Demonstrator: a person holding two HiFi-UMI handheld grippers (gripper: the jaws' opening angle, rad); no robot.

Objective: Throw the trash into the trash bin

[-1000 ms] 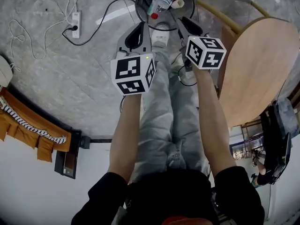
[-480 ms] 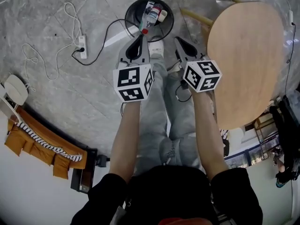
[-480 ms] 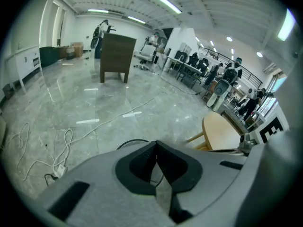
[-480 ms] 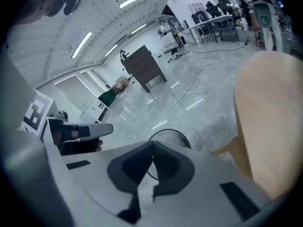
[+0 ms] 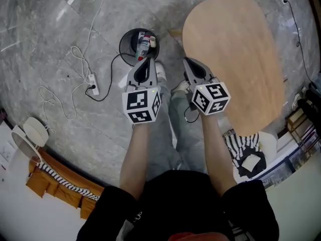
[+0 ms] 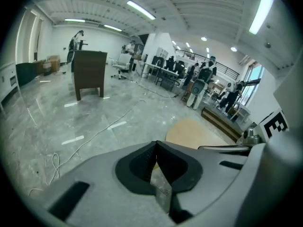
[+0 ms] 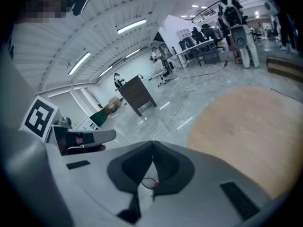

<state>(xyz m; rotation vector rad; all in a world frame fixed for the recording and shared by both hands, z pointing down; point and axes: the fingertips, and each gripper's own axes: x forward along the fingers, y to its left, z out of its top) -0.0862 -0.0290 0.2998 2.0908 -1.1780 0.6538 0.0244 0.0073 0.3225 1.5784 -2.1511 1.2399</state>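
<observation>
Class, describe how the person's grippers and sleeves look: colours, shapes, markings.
The left gripper and right gripper are grey wedges tapering to black-padded jaws, each carrying a white cube with black square markers. The person wears short black sleeves.

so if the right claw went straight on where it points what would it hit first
Probably the grey floor, just beside the round wooden table; nothing else shows ahead of the right claw, though depth is hard to judge.
</observation>
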